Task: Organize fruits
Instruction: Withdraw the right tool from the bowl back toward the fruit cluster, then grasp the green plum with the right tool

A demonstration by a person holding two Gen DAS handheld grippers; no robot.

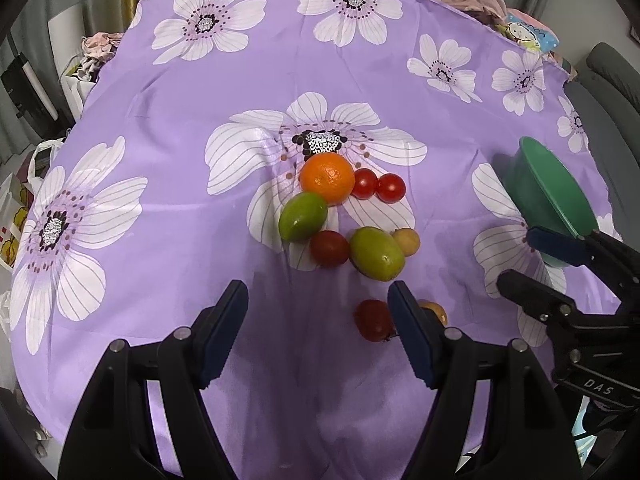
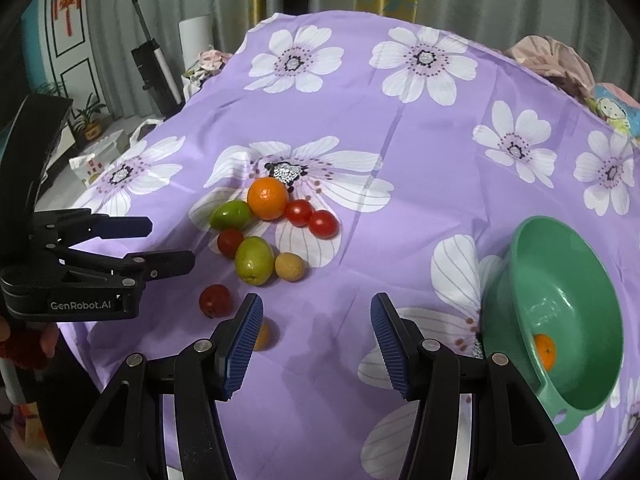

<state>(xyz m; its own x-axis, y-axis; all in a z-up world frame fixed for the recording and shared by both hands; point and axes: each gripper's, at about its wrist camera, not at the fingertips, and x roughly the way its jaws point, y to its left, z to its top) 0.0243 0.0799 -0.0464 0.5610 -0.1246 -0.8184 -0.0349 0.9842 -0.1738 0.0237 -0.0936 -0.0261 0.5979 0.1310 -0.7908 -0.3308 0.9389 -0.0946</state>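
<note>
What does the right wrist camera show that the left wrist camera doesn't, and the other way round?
Only the right wrist view looks into the green bowl, where a small orange fruit lies, and it shows a vacuum cleaner by the wall. Only the left wrist view shows the right claw against the bowl's underside, plus a grey chair. Both show the big orange, two green fruits, red tomatoes and the flowered purple cloth.

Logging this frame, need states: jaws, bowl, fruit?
Left gripper: jaws open, empty.
Right gripper: jaws open, empty.
Green plastic bowl: tilted, one small orange fruit inside.
Large round orange: on the purple floral tablecloth, in the loose fruit cluster.
</note>
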